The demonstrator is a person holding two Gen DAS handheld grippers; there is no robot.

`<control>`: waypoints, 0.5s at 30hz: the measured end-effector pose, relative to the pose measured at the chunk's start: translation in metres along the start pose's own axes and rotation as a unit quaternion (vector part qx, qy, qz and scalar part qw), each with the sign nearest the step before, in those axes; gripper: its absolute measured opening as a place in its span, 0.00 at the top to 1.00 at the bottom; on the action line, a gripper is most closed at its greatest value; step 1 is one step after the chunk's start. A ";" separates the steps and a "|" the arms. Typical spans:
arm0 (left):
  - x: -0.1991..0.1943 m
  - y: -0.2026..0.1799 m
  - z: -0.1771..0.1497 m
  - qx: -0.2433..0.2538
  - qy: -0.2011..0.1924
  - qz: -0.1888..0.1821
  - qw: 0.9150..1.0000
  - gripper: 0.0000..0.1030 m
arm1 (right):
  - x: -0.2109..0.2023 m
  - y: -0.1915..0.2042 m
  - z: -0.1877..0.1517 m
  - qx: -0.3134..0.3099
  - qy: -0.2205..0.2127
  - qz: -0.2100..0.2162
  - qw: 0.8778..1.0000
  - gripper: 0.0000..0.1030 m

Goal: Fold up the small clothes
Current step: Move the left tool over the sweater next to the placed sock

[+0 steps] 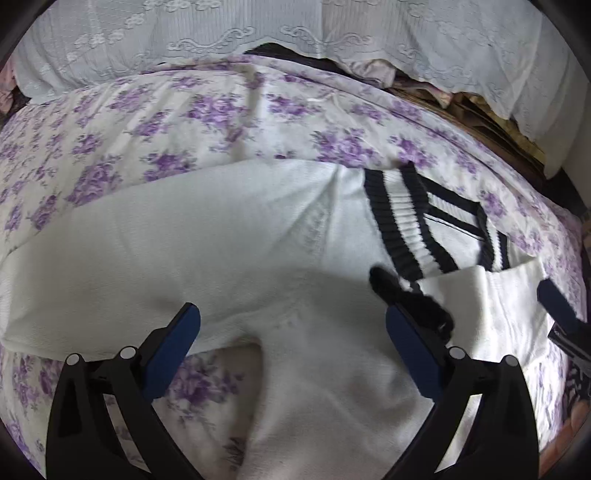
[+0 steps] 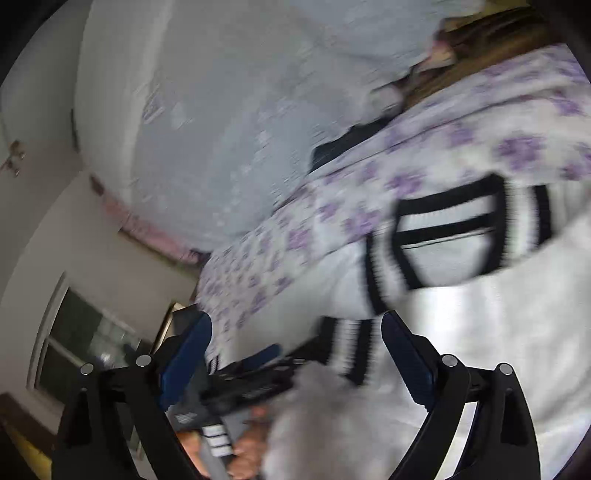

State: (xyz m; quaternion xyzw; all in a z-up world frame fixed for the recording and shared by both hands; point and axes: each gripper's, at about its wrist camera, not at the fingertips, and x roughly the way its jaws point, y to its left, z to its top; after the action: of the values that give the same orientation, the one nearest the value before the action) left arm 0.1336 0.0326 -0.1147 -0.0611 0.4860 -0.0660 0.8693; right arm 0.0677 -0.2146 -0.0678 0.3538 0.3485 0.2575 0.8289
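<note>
A small white knit sweater (image 1: pixel 207 236) with a black-and-white striped collar (image 1: pixel 410 225) lies spread on a bed with a purple-flowered sheet (image 1: pixel 155 122). My left gripper (image 1: pixel 291 328) is open just above the sweater's body, fingers apart and empty. A striped cuff with black trim (image 1: pixel 410 295) lies by its right finger. My right gripper (image 2: pixel 295 332) is open and empty, tilted over the sweater (image 2: pixel 480 350) near the collar (image 2: pixel 450 236); this view is blurred. One of its blue fingers (image 1: pixel 557 302) shows at the right edge of the left wrist view.
A pale lace-trimmed cover (image 1: pixel 258 33) hangs behind the bed. Stacked brown items (image 1: pixel 491 118) lie at the far right. The right wrist view shows a window (image 2: pixel 81 343), a wall, the other gripper (image 2: pixel 251 373) and a hand (image 2: pixel 247 450) low down.
</note>
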 end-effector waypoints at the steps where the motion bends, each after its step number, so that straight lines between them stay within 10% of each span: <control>1: 0.001 0.000 -0.001 0.000 0.005 -0.011 1.000 0.05 | -0.015 -0.014 -0.003 0.015 -0.011 -0.012 1.000 0.09; 15: 0.007 0.022 -0.005 -0.110 0.046 -0.191 0.974 0.05 | -0.078 -0.112 -0.033 0.087 -0.094 -0.032 0.991 0.09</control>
State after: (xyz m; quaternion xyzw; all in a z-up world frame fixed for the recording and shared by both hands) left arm 0.1346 0.0525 -0.1272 -0.2449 0.5091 -0.1794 0.8054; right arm 0.0143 -0.3224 -0.1394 0.4363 0.3012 0.1653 0.8316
